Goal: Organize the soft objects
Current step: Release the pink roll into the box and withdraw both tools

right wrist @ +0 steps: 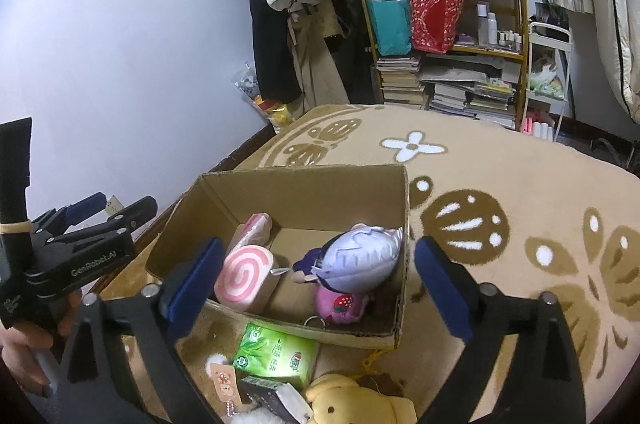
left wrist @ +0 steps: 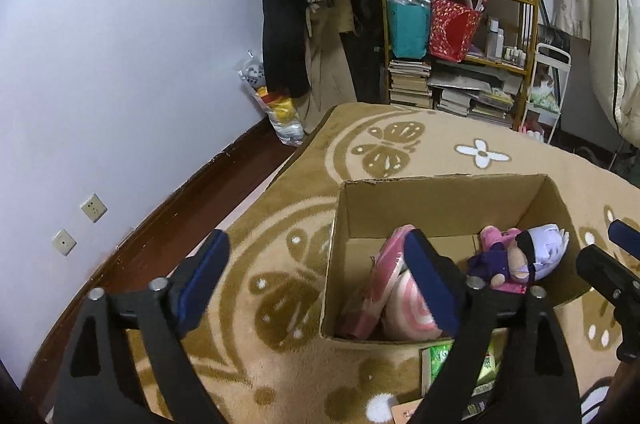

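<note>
Soft tan carpet with brown butterflies [right wrist: 500, 184] holds the brown cardboard box [right wrist: 304, 192] with pink swirl-roll plush [right wrist: 244, 276] and purple-haired doll [right wrist: 356, 260] inside, while both tongs, left gripper [left wrist: 316, 276] and right gripper [right wrist: 316, 288], gape wide and empty, so reaching for the yellow bear plush [right wrist: 352, 400] might bump the green tissue pack [right wrist: 276, 352].

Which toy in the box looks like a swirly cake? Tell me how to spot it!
Find the open brown cardboard box on the tan butterfly-patterned rug. Inside, on its left side, lies the pink-and-white spiral roll-cake plush. The purple-haired doll beside it has a face and clothes; the roll is just a round swirl.
</note>
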### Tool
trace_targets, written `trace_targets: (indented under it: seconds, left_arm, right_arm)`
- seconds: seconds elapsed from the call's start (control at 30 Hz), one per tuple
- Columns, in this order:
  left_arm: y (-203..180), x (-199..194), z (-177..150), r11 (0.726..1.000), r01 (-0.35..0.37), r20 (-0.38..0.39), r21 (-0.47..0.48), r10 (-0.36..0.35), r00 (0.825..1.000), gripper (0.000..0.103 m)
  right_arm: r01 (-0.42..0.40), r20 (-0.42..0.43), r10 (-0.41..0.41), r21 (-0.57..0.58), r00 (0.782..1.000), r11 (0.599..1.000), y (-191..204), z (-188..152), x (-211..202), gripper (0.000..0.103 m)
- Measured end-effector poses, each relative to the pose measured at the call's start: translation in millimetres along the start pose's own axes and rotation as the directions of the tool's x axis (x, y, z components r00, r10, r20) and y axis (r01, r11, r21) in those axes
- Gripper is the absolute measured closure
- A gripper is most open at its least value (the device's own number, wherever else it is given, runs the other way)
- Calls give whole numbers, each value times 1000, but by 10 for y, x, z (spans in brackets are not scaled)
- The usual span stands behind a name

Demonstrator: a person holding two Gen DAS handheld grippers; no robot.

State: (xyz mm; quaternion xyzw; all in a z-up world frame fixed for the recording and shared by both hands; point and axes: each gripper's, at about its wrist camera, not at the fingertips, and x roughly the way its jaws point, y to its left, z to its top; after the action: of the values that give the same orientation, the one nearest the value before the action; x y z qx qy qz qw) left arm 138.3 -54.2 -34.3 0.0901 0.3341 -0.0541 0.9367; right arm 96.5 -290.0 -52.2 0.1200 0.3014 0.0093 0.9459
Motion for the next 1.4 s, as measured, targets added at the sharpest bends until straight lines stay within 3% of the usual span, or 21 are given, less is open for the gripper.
trace_targets:
  seconds: [0.2,0.67,0.8,1.07,1.2,1.4]
  left_arm:
    - [13,-210,-36,1000,5,27,16,-6,1000,0]
    - [-4,-437,-193,994,110,-36,1,-110,993,0]
    - [-25,-417,-262,989,147,-99,3,-146,984,0]
    - [-43,-413,-432,987,159,-142,-1,-158,977,0]
    - [-74,-360,-519,979,204,-187,-24,-205,961,0]
    - [-190,-255,-617,975,222,-241,-10,-218,946,0]
  right_arm:
    - [18,-17,-18,11,1000,1000,14,-30,-137,0]
    - [53,-65,-54,-22,996,998,118,-347,-445,0]
    - [49,-91,-53,-39,994,998,181,-508,-481,0]
    - [7,-144,-10,-18,990,1000,246,-735,-448,3]
    - [8,-176,-13,-28,984,1000,281,-859,-398,6]
    - [3,-227,-16,-55,974,998,329,-988,-302,11]
